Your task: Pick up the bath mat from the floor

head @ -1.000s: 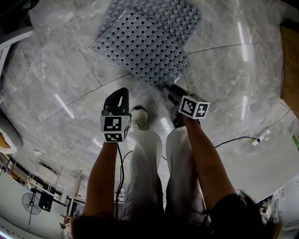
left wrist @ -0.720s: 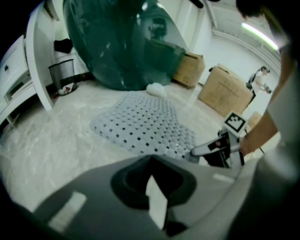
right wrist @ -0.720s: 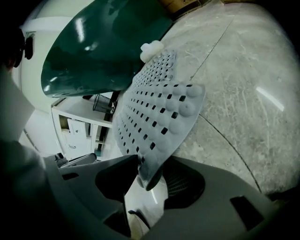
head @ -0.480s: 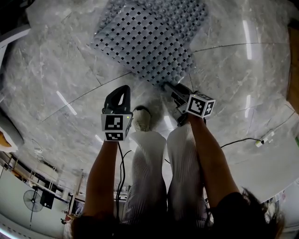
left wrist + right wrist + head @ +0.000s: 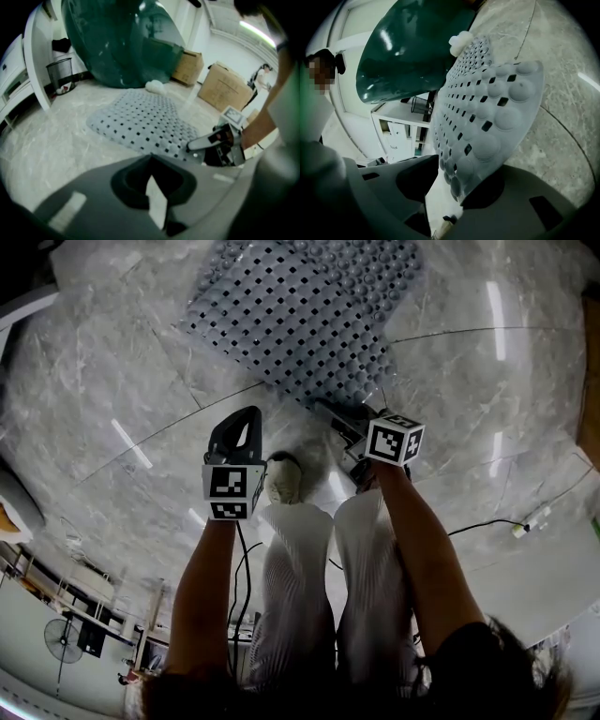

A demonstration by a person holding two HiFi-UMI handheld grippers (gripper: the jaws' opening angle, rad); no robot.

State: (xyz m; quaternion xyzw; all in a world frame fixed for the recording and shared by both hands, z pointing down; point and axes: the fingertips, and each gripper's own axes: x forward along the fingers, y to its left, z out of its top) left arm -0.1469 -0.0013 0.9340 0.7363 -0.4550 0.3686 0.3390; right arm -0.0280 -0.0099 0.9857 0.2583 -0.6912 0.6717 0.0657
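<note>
The grey bath mat (image 5: 300,306), studded with bumps and square holes, lies flat on the marble floor ahead of me. My right gripper (image 5: 328,412) reaches its near corner. In the right gripper view the mat (image 5: 487,108) runs between the jaws of this gripper (image 5: 461,183) and rests against the right-hand jaw, with a gap to the other. Those jaws have just been closing and do not pinch the mat. My left gripper (image 5: 246,418) hangs above bare floor short of the mat (image 5: 145,122), its jaws (image 5: 150,159) shut on nothing. The right gripper (image 5: 211,143) shows at the mat's corner.
A big dark green glossy tub (image 5: 122,42) stands behind the mat, with a white lump (image 5: 153,86) at the mat's far edge. Cardboard boxes (image 5: 225,86), a wire bin (image 5: 60,75) and a white shelf unit (image 5: 401,129) line the room. A cable (image 5: 478,521) crosses the floor by my legs.
My right gripper has slid forward and slightly left onto the mat's near corner. The left gripper has hardly shifted.
</note>
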